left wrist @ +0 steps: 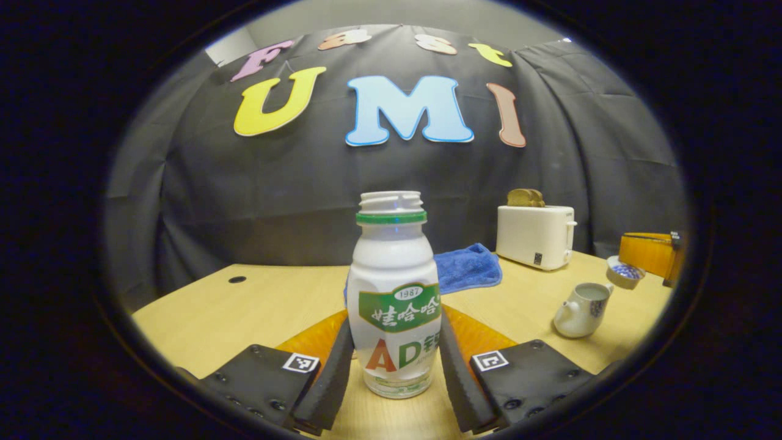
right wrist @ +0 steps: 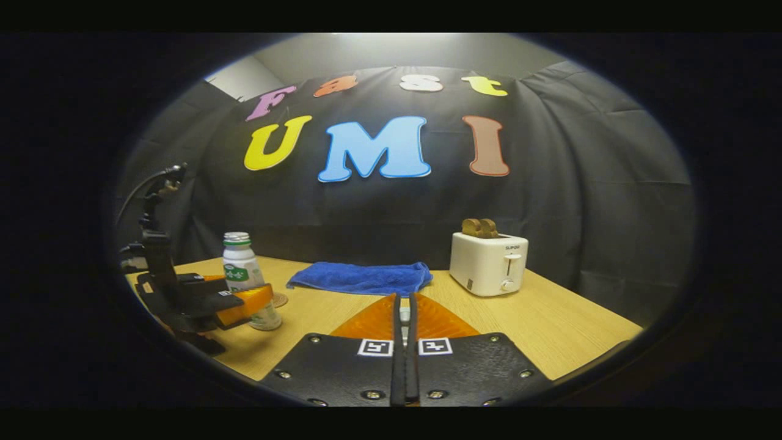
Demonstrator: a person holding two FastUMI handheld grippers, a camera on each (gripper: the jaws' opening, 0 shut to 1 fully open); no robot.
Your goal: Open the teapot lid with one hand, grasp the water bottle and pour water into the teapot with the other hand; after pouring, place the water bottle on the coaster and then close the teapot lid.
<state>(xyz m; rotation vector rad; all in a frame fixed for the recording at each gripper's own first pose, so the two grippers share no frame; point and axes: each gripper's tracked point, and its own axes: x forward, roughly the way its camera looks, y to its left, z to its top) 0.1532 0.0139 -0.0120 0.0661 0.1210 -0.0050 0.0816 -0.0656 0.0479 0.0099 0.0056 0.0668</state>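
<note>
A white water bottle with a green neck ring and no cap stands upright between my left gripper's fingers, which press on both its sides low on the body. In the right gripper view the same bottle is held by the left gripper at the table's left, just in front of a round coaster. The white teapot sits open at the right. Above it hangs its blue-patterned lid, held by my right gripper. Seen from its own camera, the right gripper is shut on a small white piece of the lid.
A white toaster with toast in it stands at the back right of the wooden table. A folded blue cloth lies at the back middle. A small round hole is in the tabletop at the left.
</note>
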